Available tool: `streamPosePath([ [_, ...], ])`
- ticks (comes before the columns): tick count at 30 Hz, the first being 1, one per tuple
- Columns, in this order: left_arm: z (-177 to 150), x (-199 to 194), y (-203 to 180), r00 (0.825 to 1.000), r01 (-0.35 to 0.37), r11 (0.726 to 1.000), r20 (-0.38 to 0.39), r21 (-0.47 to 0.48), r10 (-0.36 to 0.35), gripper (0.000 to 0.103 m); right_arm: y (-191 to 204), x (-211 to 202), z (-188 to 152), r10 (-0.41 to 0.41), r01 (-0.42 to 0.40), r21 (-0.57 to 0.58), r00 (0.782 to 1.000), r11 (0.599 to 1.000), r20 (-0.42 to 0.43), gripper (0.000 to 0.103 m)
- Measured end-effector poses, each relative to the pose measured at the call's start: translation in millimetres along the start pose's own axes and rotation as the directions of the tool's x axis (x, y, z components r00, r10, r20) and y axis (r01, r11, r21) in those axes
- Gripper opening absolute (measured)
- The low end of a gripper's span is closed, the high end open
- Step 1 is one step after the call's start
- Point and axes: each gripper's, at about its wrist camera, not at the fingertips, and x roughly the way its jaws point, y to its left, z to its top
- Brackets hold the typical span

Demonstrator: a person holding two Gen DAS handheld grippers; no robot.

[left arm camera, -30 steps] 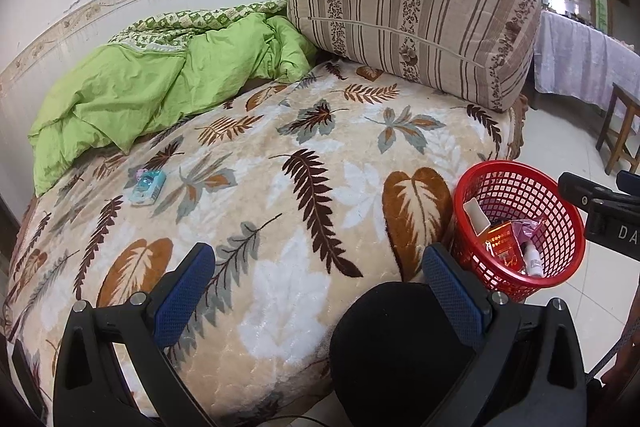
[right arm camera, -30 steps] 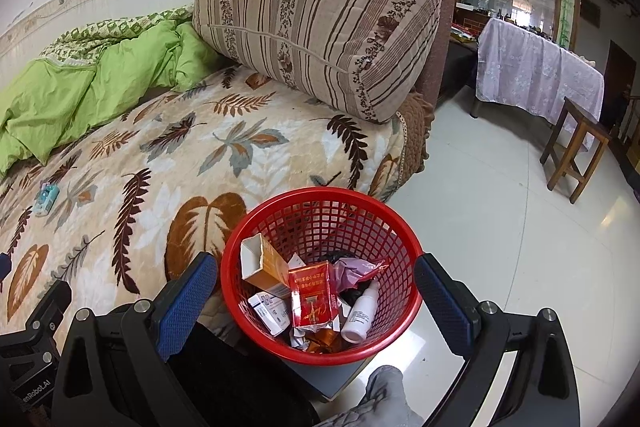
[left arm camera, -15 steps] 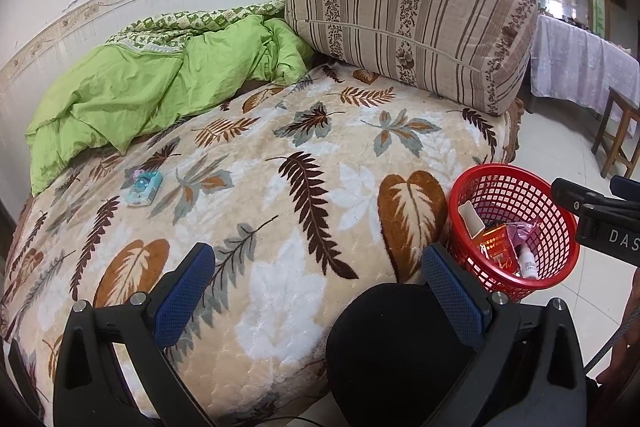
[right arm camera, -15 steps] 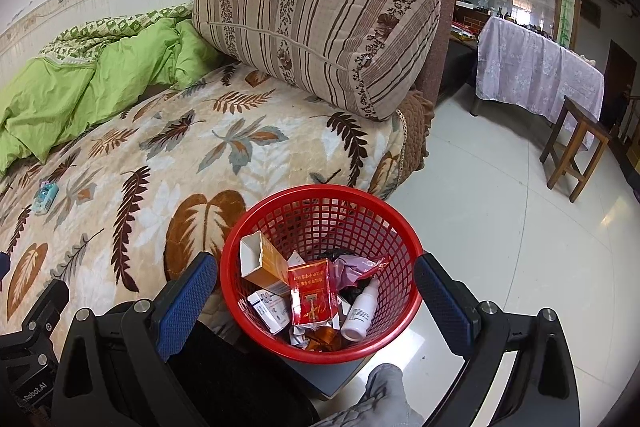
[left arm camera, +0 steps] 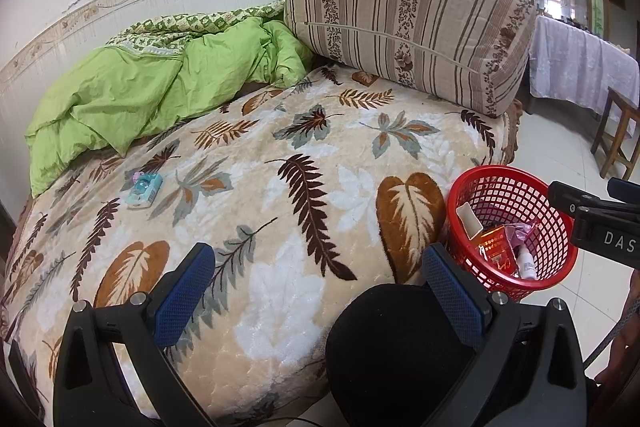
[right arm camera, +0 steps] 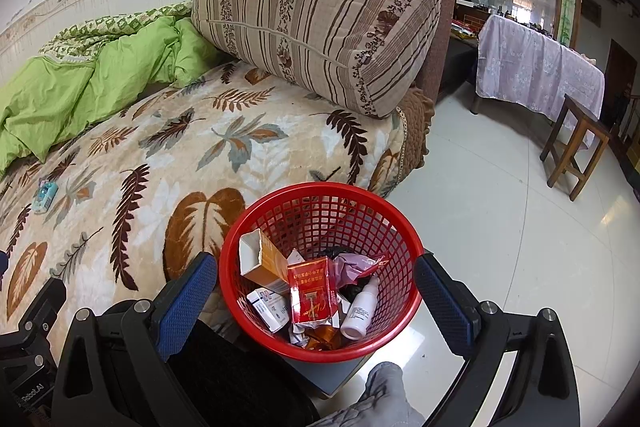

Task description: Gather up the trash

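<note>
A red mesh basket (right arm camera: 392, 227) stands on a low stool beside the bed; it also shows in the left wrist view (left arm camera: 556, 227). It holds a red packet (right arm camera: 312, 291), an orange-and-white box (right arm camera: 264, 263), a white bottle (right arm camera: 360, 311) and pink wrapping. A small light-blue packet (left arm camera: 143, 190) lies on the leaf-patterned blanket (left arm camera: 280, 211) at the left, also in the right wrist view (right arm camera: 45, 197). My left gripper (left arm camera: 316, 291) is open and empty above the bed's near edge. My right gripper (right arm camera: 316, 303) is open and empty, its fingers on either side of the basket.
A green quilt (left arm camera: 140, 95) is bunched at the bed's far left. A big striped cushion (right arm camera: 320, 23) leans on the headboard. A wooden stool (right arm camera: 576, 143) and a cloth-covered table (right arm camera: 540, 67) stand on the tiled floor at the right.
My left gripper's view has drifted a little to the left and back from the bed. My right gripper has stayed over the basket. Both stayed open.
</note>
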Motion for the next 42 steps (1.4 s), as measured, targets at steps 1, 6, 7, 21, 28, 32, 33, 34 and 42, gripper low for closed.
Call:
streamPosePath([
  [1,0.4,-0.2,-0.2,1.0,-0.001,1.0,0.001,0.001,0.001,0.103,0.1,0.3,1.4,0.001,-0.001,0.0,1.0,1.0,0.0,0.1],
  [6,0.3,-0.6,-0.6,1.0,0.001,1.0,0.001,0.0,-0.001,0.103,-0.8,1.0,-4.0,0.001,-0.001,0.0,1.0,1.0,-0.003,0.1],
  [7,0.6,-0.5,-0.7,1.0,0.002,1.0,0.001,0.0,-0.002,0.103,-0.8,1.4,-2.3,0.001,-0.001,0.001,1.0,1.0,-0.003,0.1],
  [21,2.9,-1.7,-4.5,1.0,0.0,1.0,0.003,0.002,0.0,0.103,-1.6,3.8,-3.0,0.002,-0.002,0.001,1.0,1.0,-0.012,0.1],
  [28,2.6,-1.8,-4.6,1.0,-0.001,1.0,0.003,0.003,0.001,0.103,-1.9,3.6,-3.4,0.002,-0.002,0.001,1.0,1.0,-0.014,0.1],
  [32,2.4,-1.7,-4.9,1.0,-0.001,1.0,0.003,0.002,0.001,0.103,-2.0,4.0,-2.7,0.002,-0.002,0.001,1.0,1.0,-0.015,0.1],
  [33,2.4,-1.7,-5.1,1.0,-0.002,1.0,0.003,0.002,0.002,0.103,-2.0,4.0,-2.8,0.002,-0.002,0.001,1.0,1.0,-0.015,0.1],
  [34,3.0,-1.8,-5.6,1.0,-0.003,1.0,0.003,0.002,0.003,0.103,-2.0,4.0,-2.7,0.002,-0.002,0.001,1.0,1.0,-0.015,0.1],
  [42,2.3,-1.9,-5.5,1.0,-0.003,1.0,0.004,0.001,0.003,0.103,-1.7,4.3,-2.3,0.002,-0.002,0.001,1.0,1.0,-0.016,0.1],
])
